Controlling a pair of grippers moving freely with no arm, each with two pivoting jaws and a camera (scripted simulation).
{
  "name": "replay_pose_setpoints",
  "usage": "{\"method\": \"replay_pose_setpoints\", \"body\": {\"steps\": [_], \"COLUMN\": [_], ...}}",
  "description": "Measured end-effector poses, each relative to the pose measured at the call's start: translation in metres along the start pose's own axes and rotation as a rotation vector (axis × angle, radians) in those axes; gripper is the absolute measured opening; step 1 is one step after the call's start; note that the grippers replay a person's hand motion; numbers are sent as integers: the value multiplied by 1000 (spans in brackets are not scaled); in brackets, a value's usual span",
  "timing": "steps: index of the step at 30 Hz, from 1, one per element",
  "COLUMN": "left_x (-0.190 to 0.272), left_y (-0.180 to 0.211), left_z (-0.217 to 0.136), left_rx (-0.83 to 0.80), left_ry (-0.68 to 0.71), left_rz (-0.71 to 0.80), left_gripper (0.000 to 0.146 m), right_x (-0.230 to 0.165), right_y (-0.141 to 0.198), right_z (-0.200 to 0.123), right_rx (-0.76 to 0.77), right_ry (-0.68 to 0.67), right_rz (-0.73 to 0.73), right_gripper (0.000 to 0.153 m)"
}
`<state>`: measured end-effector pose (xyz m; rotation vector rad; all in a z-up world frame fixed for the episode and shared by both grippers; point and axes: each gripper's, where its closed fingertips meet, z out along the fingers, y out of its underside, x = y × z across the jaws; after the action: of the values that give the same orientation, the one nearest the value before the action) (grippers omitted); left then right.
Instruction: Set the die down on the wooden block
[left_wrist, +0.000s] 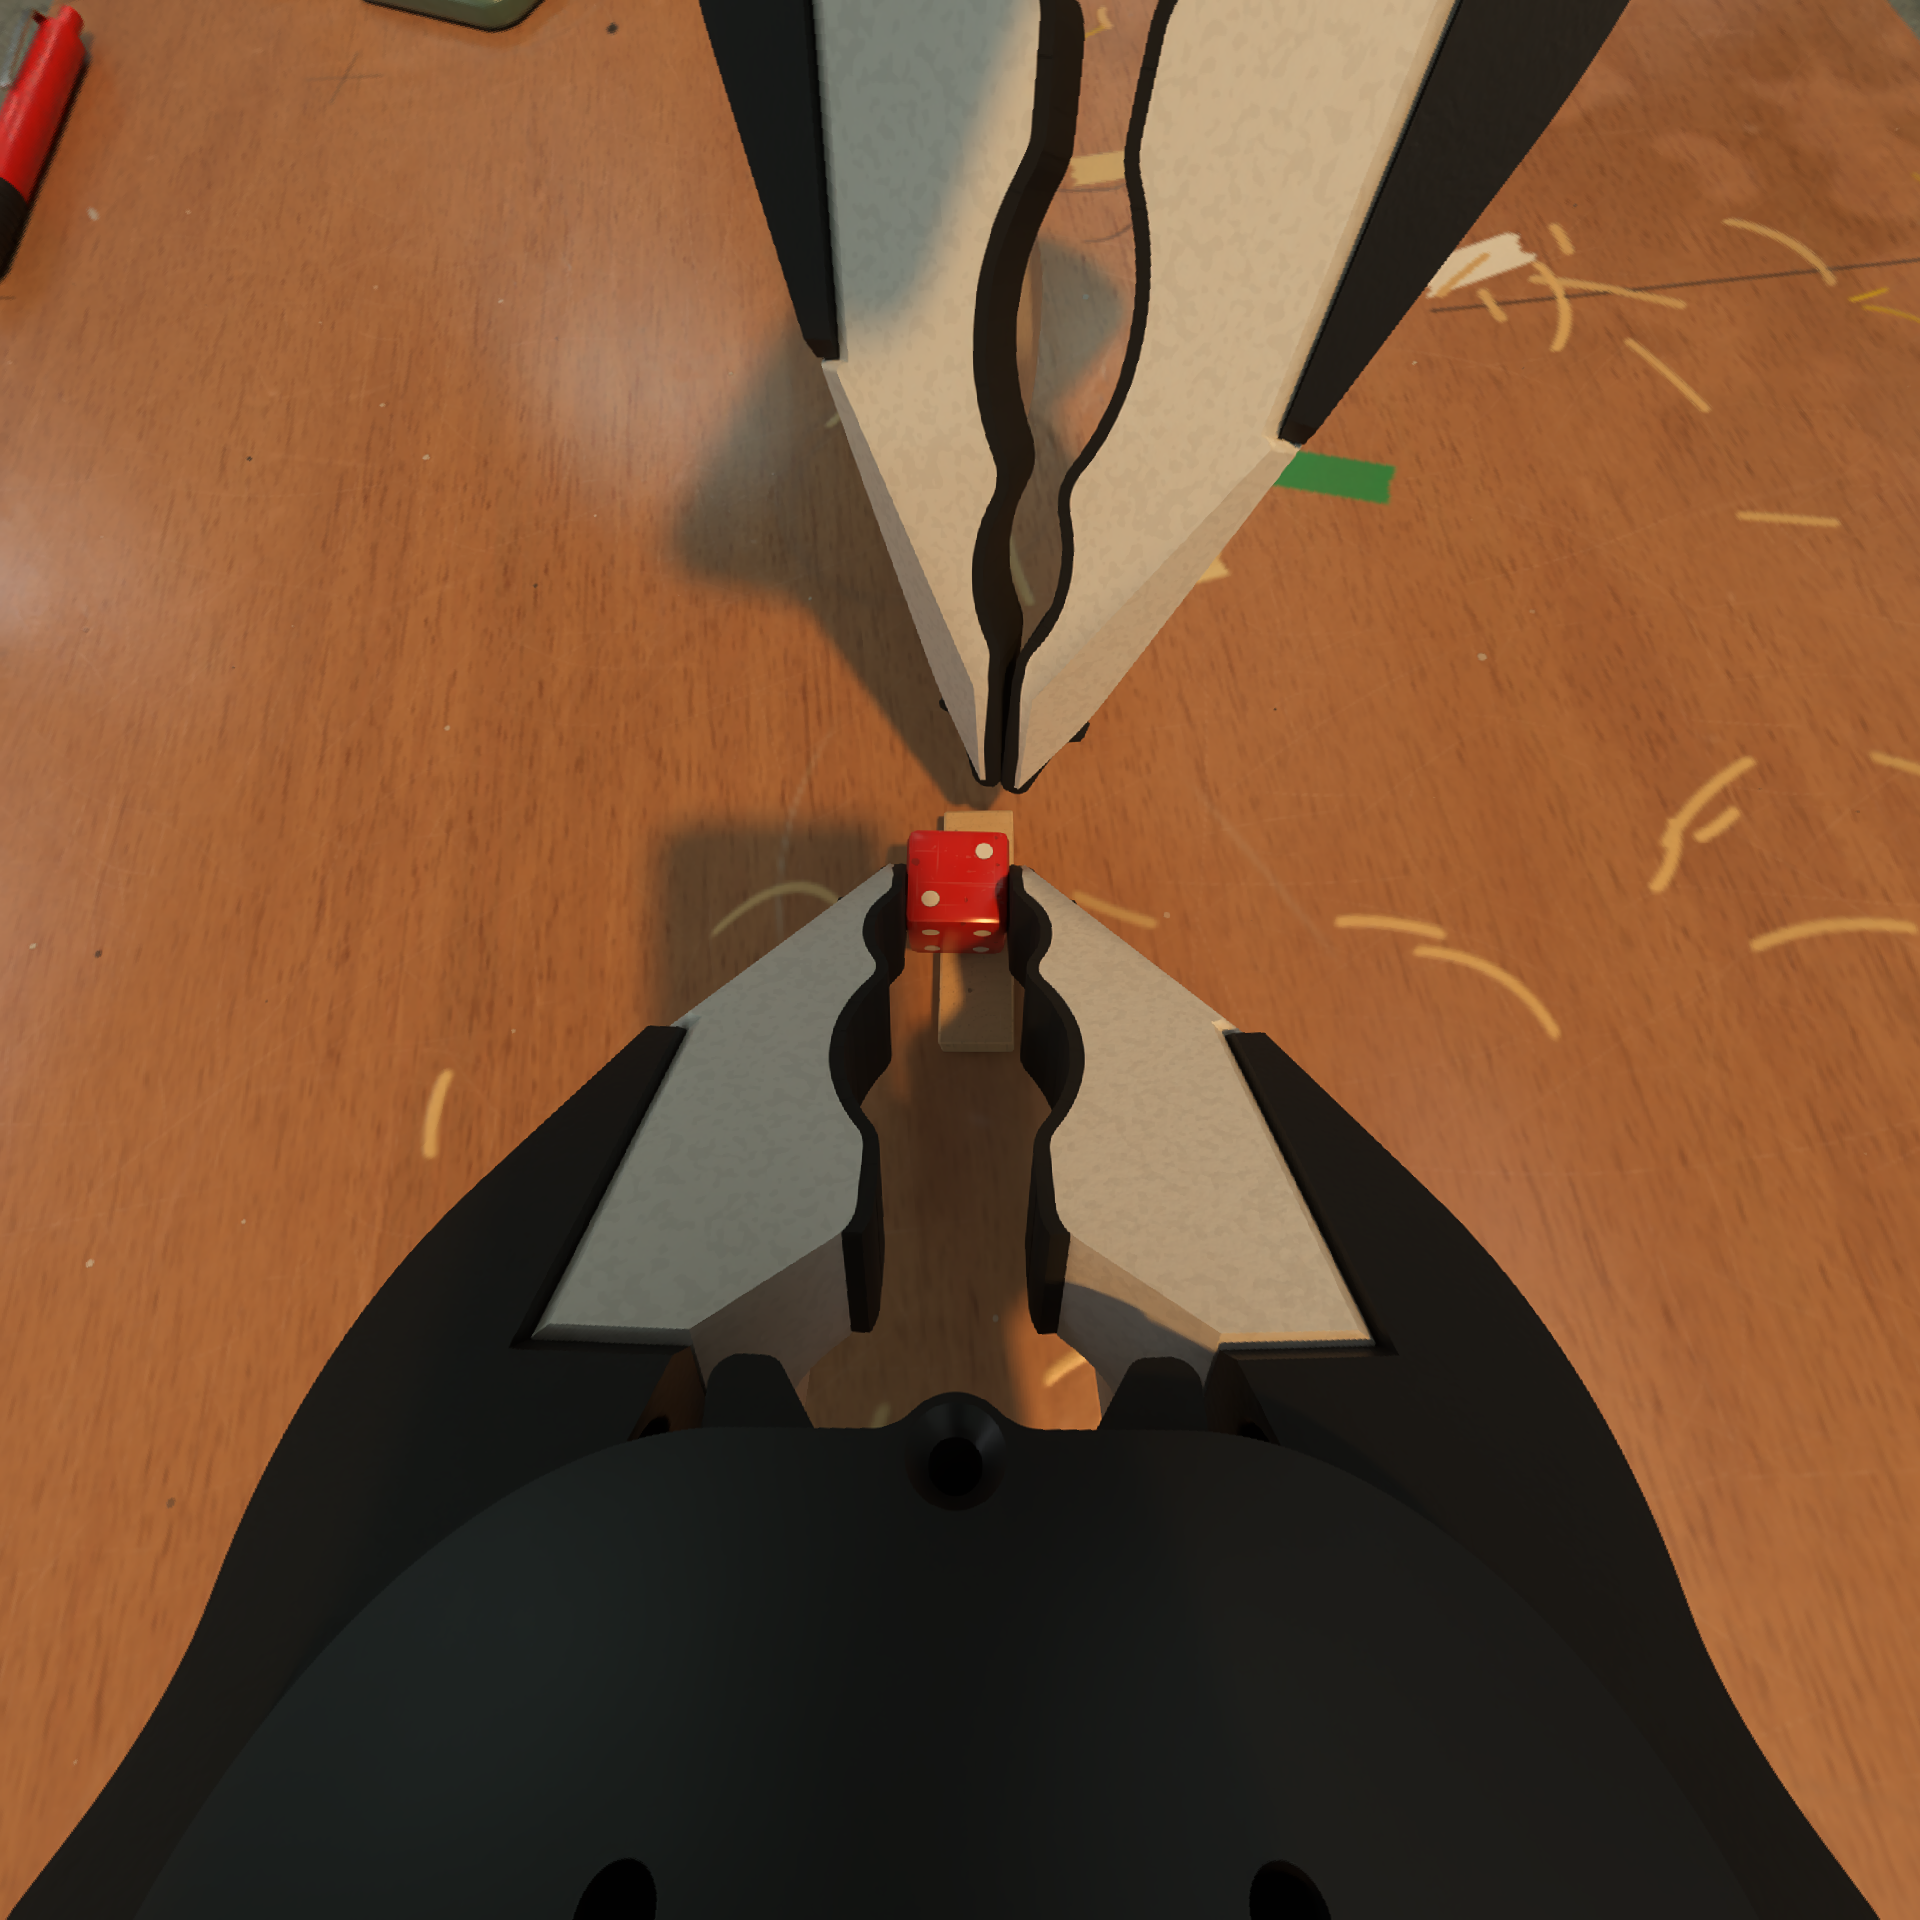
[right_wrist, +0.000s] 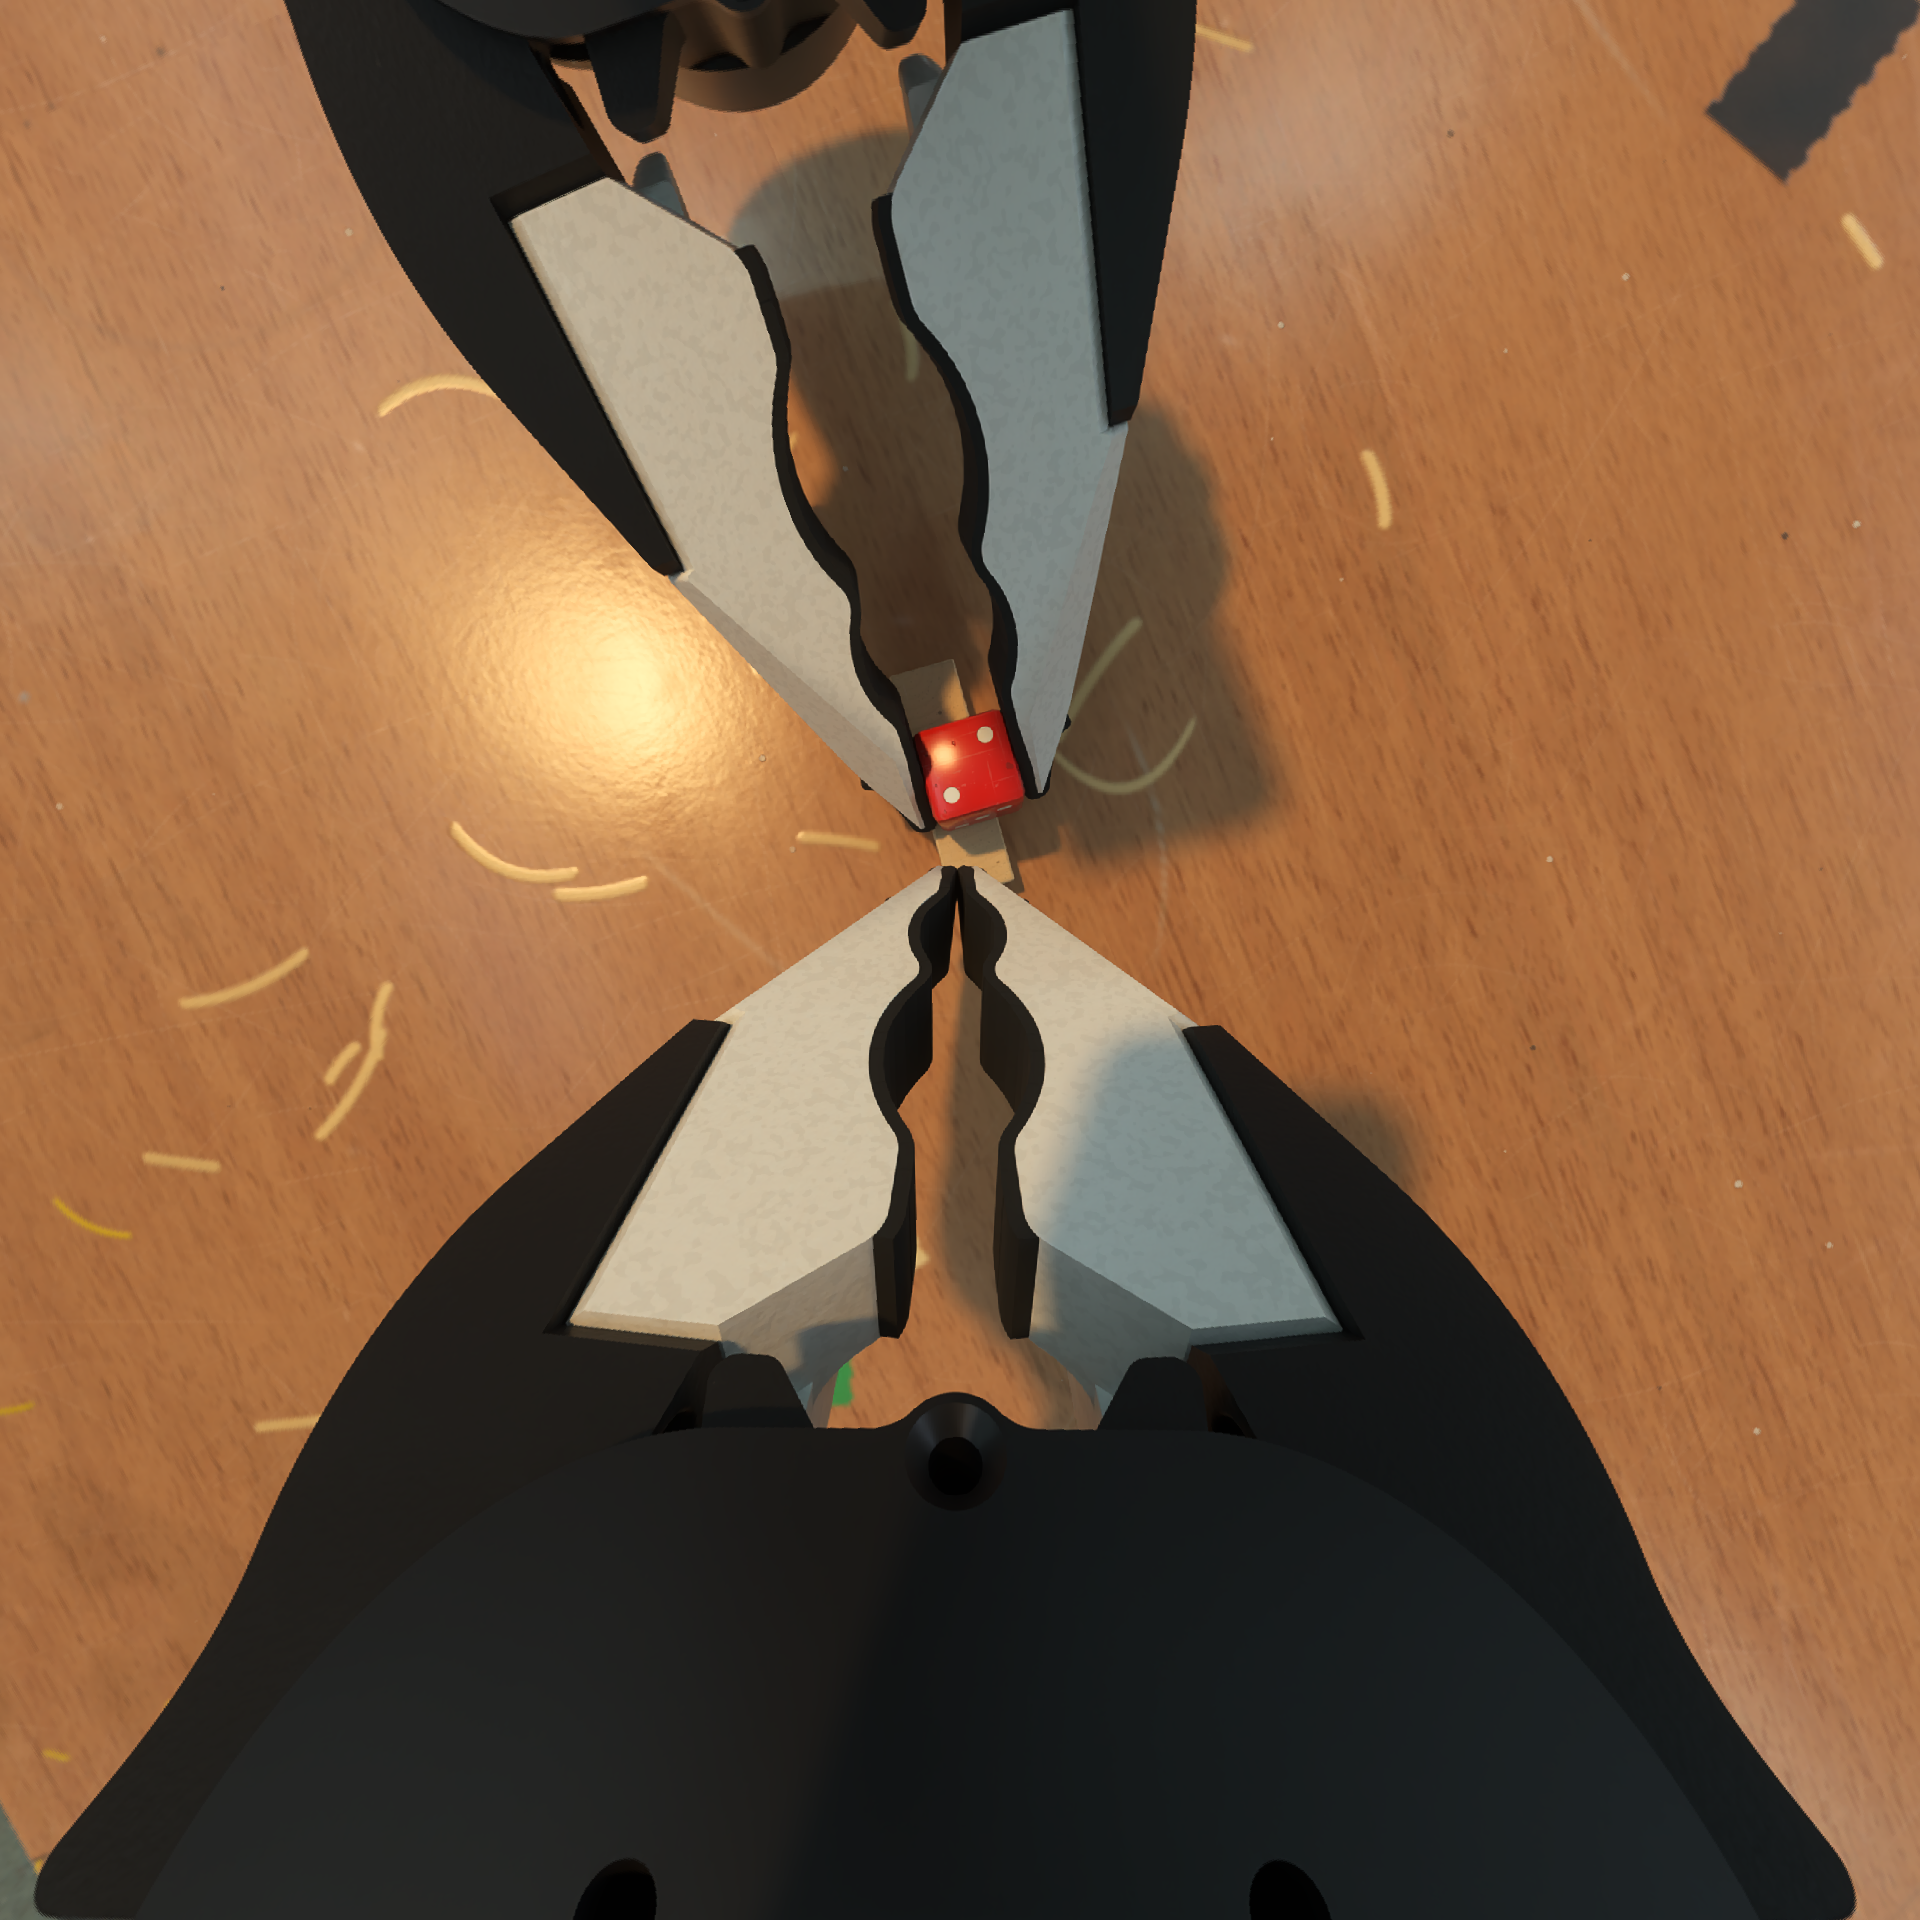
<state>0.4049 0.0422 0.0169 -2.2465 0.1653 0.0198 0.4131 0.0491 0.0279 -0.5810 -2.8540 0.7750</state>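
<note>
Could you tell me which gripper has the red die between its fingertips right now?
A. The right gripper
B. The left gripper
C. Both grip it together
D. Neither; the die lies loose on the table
B: the left gripper is shut on the red die above the wooden block, while the right gripper is shut on nothing.

Red die (left_wrist: 957, 891) above wooden block (left_wrist: 976, 1008)
</note>
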Motion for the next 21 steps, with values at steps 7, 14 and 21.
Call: {"method": "replay_pose_setpoints", "body": {"steps": [7, 14, 21], "left_x": [0, 1, 1], "left_y": [0, 0, 0], "left_z": [0, 0, 0], "left_rx": [0, 2, 3], "left_ry": [6, 11, 13], "left_rz": [-5, -8, -9], "left_gripper": [18, 18, 18], "right_x": [1, 1, 0], "right_y": [1, 0, -4], "right_z": [1, 5, -10], "right_rx": [-8, -8, 159], "right_ry": [-28, -39, -70], "right_rz": [-26, -31, -6], "right_gripper": [0, 0, 0]}}
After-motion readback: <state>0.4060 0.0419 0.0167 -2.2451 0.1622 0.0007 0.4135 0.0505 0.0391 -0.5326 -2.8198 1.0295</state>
